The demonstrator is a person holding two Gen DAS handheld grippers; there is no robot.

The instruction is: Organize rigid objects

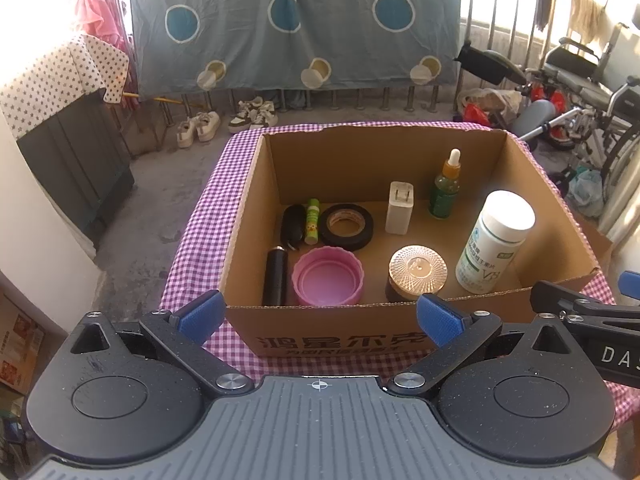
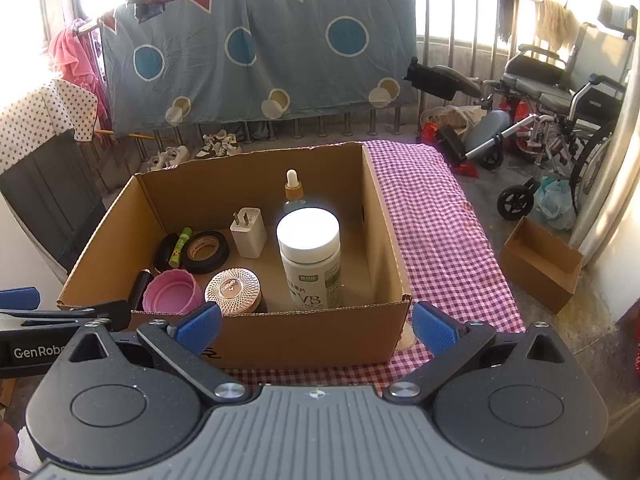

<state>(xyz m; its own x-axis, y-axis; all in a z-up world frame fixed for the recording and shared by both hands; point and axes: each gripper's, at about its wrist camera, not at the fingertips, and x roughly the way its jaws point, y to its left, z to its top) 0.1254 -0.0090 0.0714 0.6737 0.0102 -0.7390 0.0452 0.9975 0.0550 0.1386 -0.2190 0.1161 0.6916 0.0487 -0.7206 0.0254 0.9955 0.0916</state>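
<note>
An open cardboard box (image 1: pixel 340 332) (image 2: pixel 304 340) stands on a purple checked tablecloth (image 1: pixel 200 240) (image 2: pixel 440 240). Inside are a white pill bottle (image 1: pixel 496 240) (image 2: pixel 310 256), a green dropper bottle (image 1: pixel 446 188) (image 2: pixel 293 190), a white charger (image 1: pixel 399 208) (image 2: pixel 249 232), a black tape roll (image 1: pixel 346 226) (image 2: pixel 204 251), a pink lid (image 1: pixel 327 278) (image 2: pixel 172 292), a patterned jar lid (image 1: pixel 418 270) (image 2: pixel 232 290), a black tube (image 1: pixel 275 276) and a green stick (image 1: pixel 312 220). My left gripper (image 1: pixel 320 320) and right gripper (image 2: pixel 316 328) are open and empty, in front of the box's near wall.
A patterned grey sheet (image 1: pixel 296 24) hangs on the railing behind. Shoes (image 1: pixel 224 120) lie on the floor. A wheelchair (image 2: pixel 560 92) stands at the right, a small cardboard box (image 2: pixel 540 264) on the floor beside the table. A dark cabinet (image 1: pixel 76 160) is at the left.
</note>
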